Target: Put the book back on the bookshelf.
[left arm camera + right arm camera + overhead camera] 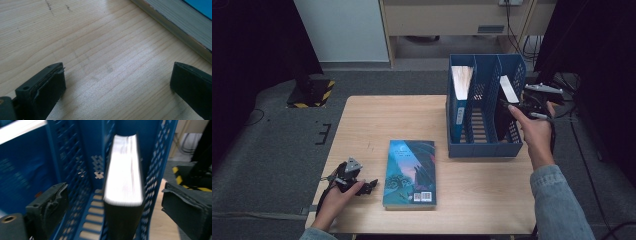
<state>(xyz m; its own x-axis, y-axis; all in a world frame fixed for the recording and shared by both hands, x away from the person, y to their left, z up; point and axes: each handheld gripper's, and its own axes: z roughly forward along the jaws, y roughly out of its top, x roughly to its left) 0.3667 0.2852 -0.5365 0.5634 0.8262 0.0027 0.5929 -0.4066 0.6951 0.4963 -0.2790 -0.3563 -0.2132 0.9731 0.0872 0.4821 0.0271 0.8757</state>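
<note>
In the rack's right slot, at two o'clock on the counter, the dark book leans, flanked by your right gripper's wide, empty jaws. Pulling back carelessly could snag and tip it. Your left gripper rests wide open at seven o'clock beside the flat book.

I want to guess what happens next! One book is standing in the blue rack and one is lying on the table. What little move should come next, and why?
Probably the right gripper should back away from the dark book in the blue rack. Its jaws stand wide apart, not pressing that upright book, so it looks let go. The book lying flat on the table waits beside the open left gripper.
</note>
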